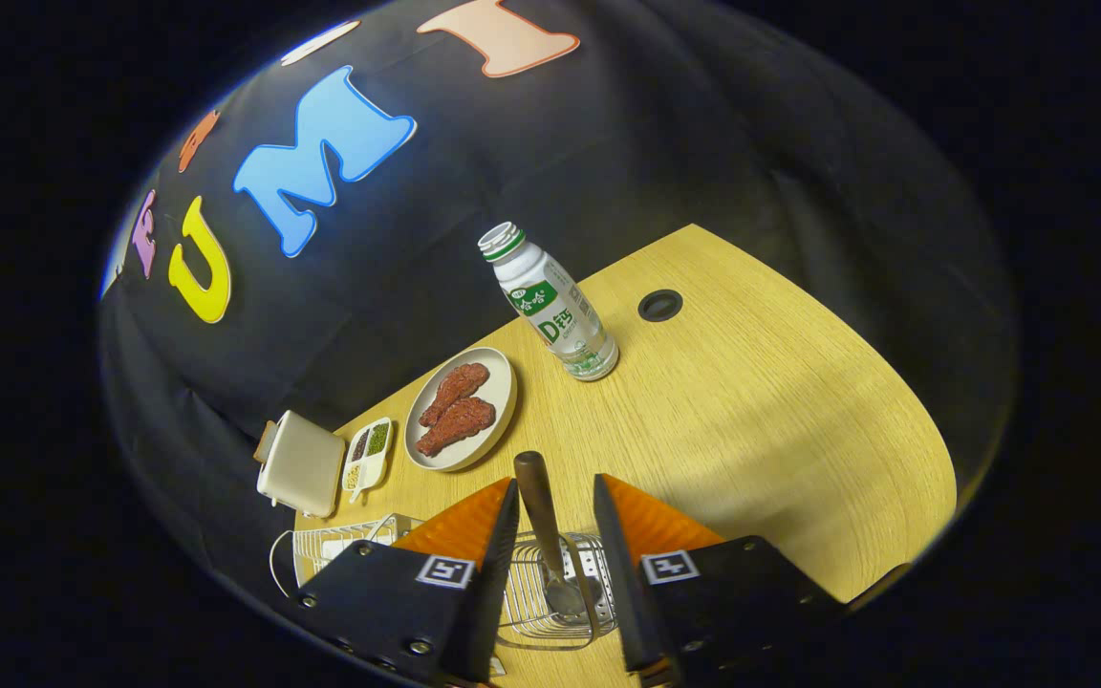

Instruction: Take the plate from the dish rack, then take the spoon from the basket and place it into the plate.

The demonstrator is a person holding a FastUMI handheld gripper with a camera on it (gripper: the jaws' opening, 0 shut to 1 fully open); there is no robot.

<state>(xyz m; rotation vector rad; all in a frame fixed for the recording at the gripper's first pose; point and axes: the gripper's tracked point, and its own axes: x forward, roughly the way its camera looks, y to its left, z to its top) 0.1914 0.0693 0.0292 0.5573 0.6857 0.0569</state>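
Gripper spread over the silver wire basket, dark-handled metal spoon standing between its fingers, untouched. Beyond them on the wooden tabletop, the beige plate carries two chicken pieces.

I see a matt wood-grain bench, a shiny wire-metal basket, a spoon with a dark wooden handle and metal bowl, and a glossy plastic bottle.

The handheld two-finger gripper tilts downward. Its fingers stand apart, parted with a clear gap between their tips.
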